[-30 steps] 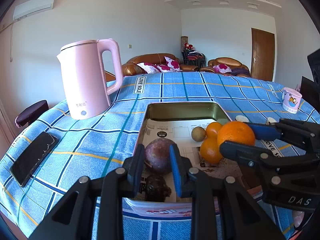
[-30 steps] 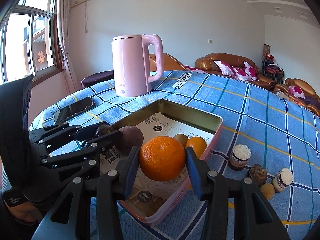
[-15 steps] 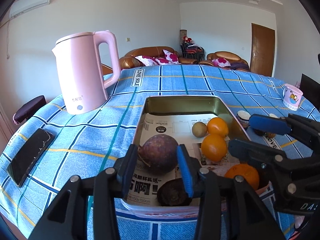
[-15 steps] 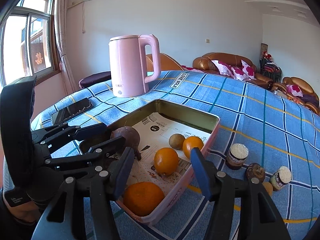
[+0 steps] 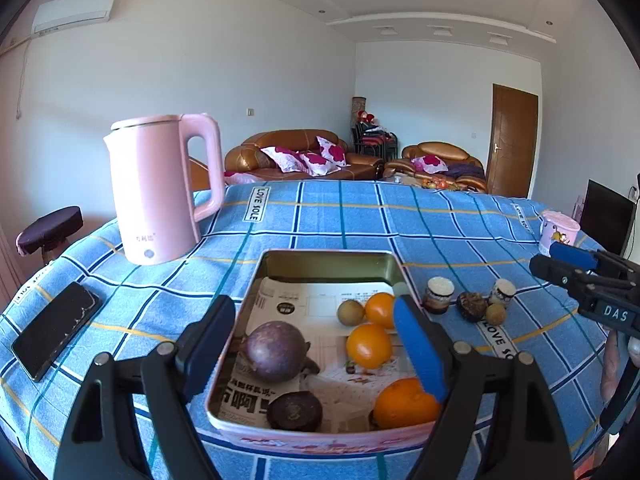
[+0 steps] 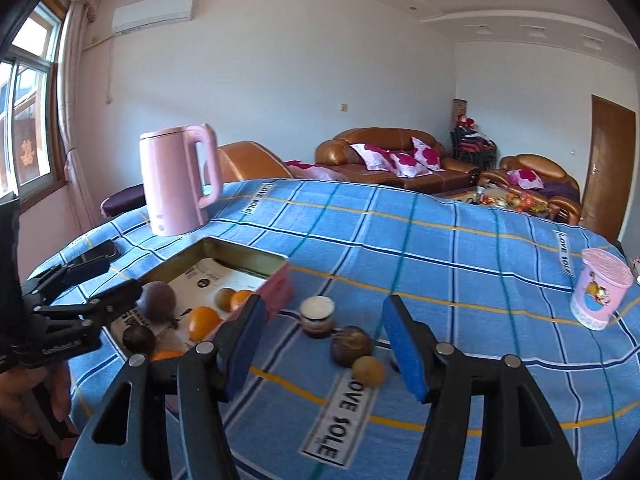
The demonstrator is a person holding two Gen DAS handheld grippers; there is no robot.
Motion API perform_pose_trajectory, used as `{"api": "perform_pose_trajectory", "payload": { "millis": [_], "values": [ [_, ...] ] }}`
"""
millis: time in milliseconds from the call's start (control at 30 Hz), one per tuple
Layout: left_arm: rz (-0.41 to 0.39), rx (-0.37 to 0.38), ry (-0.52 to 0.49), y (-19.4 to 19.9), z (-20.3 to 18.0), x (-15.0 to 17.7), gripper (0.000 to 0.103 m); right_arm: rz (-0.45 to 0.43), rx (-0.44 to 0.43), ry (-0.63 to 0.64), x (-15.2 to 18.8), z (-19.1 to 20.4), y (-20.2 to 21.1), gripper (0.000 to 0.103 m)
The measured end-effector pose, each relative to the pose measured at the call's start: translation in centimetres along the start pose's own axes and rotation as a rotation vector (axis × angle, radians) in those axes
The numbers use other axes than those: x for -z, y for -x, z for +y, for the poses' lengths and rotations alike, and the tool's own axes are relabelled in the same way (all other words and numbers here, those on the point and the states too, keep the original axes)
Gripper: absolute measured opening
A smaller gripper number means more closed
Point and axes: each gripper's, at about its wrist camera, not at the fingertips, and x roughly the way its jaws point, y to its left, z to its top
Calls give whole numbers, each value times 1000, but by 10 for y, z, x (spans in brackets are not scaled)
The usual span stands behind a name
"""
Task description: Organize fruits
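**Fruit tray status: both hand-held grippers released**

A metal tray [image 5: 328,258] lined with newspaper is placed on the tabletop [image 5: 360,216], which is covered by a blue checked cloth. Inside the tray, a purple fruit [image 5: 275,351] is seen at the left, with a darker fruit [image 5: 294,411] at the near wall. A large orange [image 5: 404,404] is located in the near right corner. Two smaller oranges [image 5: 369,345] and a brownish fruit [image 5: 351,312] are grouped toward the far right.

The left hand-held gripper [image 5: 316,344] is held over the near end of the tray. Its jaws are opening; the purple fruit is seen between the pads but is not touched by them.

The right hand-held gripper [image 6: 324,340] is positioned right of the tray, over the cloth. Its jaws are parted and nothing is gripped. Beyond them, on the cloth, a white-topped jar [image 6: 318,316], a dark brown fruit [image 6: 351,345] and a small tan fruit [image 6: 369,371] are found close together.

A pink kettle [image 5: 160,188] is stood at the far left, a phone [image 5: 56,334] at the near left, and a pink cup [image 6: 602,290] at the right.
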Motion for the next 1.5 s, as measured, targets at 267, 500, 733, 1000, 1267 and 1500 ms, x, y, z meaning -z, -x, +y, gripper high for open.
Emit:
{"api": "perform_pose_trajectory", "payload": {
  "millis": [267,500,733,1000,1267,1500],
  "values": [
    [-23,60,-30,-19,-49,-14,92,60,94,-75,15,-46,-4,63],
    [5,13,-59,-52,-56,-20,92,116,109,-113,18,-62,-17,63],
    [-4,-70,-27,-72,-28,-31,93,163,74,-128,13,-62,-35,63],
    [10,-150,11,-94,0,-41,93,233,68,-116,6,-55,-67,63],
    [-13,-51,-27,-67,-36,-31,95,355,15,-160,17,-63,-99,46],
    [20,67,-132,-59,-92,-21,95,297,17,-206,21,-75,-78,35]
  ]
}}
